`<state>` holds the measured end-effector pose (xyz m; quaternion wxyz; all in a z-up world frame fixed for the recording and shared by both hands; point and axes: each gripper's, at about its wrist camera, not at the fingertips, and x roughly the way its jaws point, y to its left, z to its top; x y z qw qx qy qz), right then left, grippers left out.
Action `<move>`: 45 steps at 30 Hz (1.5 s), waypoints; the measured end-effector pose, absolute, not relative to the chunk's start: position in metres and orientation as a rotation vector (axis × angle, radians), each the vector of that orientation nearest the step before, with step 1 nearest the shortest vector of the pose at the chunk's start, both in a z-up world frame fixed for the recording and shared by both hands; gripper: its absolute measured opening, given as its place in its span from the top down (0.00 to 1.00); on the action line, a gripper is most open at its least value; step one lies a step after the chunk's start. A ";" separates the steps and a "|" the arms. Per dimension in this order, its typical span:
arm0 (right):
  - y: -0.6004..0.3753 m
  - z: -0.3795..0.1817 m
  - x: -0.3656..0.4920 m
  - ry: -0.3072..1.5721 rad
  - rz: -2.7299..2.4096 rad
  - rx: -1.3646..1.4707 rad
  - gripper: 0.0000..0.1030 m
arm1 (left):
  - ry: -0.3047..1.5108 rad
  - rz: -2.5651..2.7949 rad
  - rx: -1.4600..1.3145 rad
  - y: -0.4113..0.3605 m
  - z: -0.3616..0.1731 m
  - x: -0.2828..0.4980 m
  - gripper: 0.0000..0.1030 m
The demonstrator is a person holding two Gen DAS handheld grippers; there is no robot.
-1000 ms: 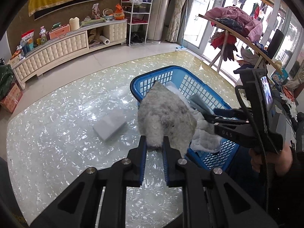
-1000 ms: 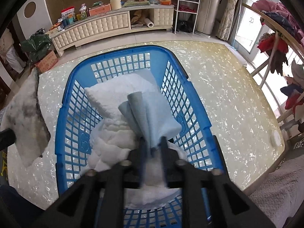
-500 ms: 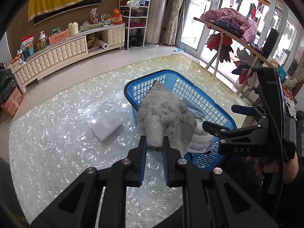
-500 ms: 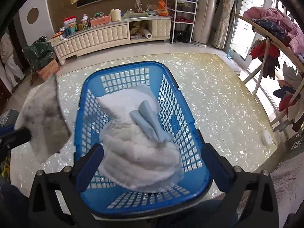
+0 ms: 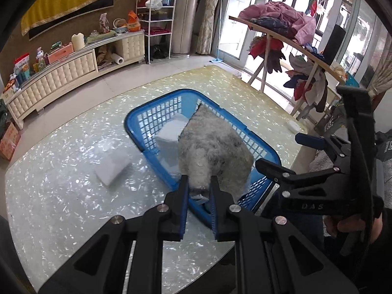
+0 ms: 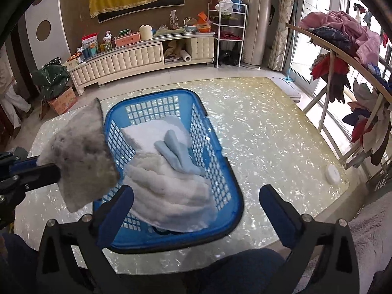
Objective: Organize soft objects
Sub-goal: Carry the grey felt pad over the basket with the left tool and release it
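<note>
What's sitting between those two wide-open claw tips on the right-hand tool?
In the right wrist view, the right claw frames the blue basket, holding a white towel and light-blue cloth.

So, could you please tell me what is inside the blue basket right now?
The basket holds a white pillow, a fluffy white blanket and a light blue cloth on top. Anything beneath them is covered.

left gripper (image 5: 199, 188): matte black angular linkage arms, silver round screws at the joints, blue ribbed pads on the finger inner faces. right gripper (image 6: 196, 209): same black frame, silver screws, broad blue pads; "das" lettering embossed on its body in the left wrist view. bare skin on the right hand (image 5: 352, 225); dark blue trousers.
</note>
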<state>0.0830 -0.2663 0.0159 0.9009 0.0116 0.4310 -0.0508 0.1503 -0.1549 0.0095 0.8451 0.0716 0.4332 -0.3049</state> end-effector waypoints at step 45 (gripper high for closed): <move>-0.308 -0.004 0.072 0.920 -0.118 0.102 0.00 | 1.039 -0.601 0.342 -0.254 -0.057 0.186 0.53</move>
